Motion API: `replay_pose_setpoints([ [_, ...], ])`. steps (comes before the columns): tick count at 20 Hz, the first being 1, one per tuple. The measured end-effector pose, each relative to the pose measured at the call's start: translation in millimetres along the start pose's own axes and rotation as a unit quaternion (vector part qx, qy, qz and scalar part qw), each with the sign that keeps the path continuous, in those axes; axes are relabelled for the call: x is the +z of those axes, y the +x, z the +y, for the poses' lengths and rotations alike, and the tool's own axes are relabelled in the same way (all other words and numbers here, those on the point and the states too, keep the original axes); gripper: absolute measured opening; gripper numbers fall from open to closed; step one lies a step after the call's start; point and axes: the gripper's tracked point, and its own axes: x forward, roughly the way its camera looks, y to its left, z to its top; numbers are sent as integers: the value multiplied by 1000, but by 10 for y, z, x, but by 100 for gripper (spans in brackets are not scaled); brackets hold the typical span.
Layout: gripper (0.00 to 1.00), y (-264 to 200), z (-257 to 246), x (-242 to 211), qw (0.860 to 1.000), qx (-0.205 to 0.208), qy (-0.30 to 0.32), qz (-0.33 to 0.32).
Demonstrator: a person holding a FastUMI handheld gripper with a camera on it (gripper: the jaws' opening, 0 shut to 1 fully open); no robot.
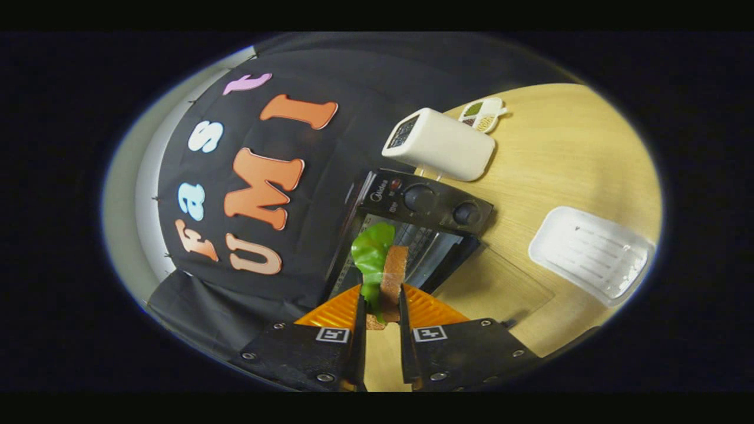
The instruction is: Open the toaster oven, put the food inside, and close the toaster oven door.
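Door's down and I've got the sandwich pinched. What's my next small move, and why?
Probably ease the gripper straight ahead: it is shut on the sandwich, and the toaster oven stands just beyond with its glass door folded down, the chamber open to take the food.

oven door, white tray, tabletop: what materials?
Toaster oven door: looks like clear glass, open flat, wood grain showing through. Tray: white, glossy, ribbed, probably plastic. Table: pale wood-grain, likely laminate or veneer. Gripper is shut on the sandwich.

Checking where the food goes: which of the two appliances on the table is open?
The black toaster oven, just beyond the jaws gripping the sandwich; the white toaster behind has no door.
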Motion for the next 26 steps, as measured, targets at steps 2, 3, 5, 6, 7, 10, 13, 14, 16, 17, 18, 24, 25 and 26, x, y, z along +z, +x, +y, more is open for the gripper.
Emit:
replay_pose_setpoints([
  [2,25,273,-51,-73,1000,-3,22,-17],
  [3,25,378,-64,-123,999,-5,31,-23],
  [5,25,599,-29,-188,998,-7,51,-42],
  [6,25,685,-35,-222,997,-13,55,-53],
  [7,25,791,-27,-237,996,-19,59,-65],
  [10,25,1024,-27,-223,991,-42,81,-99],
  [13,26,1189,-44,-289,991,-71,68,-94],
  [14,28,1236,-90,-352,991,-88,57,-83],
  [16,37,1227,-166,-513,991,-118,32,-57],
  [17,46,1229,-181,-546,991,-125,21,-51],
  [18,53,1190,-185,-607,990,-132,12,-42],
  [24,98,701,-256,-727,984,-166,-56,-23],
  [25,99,617,-207,-731,984,-163,-68,-21],
  [26,98,521,-172,-734,983,-161,-84,-17],
])
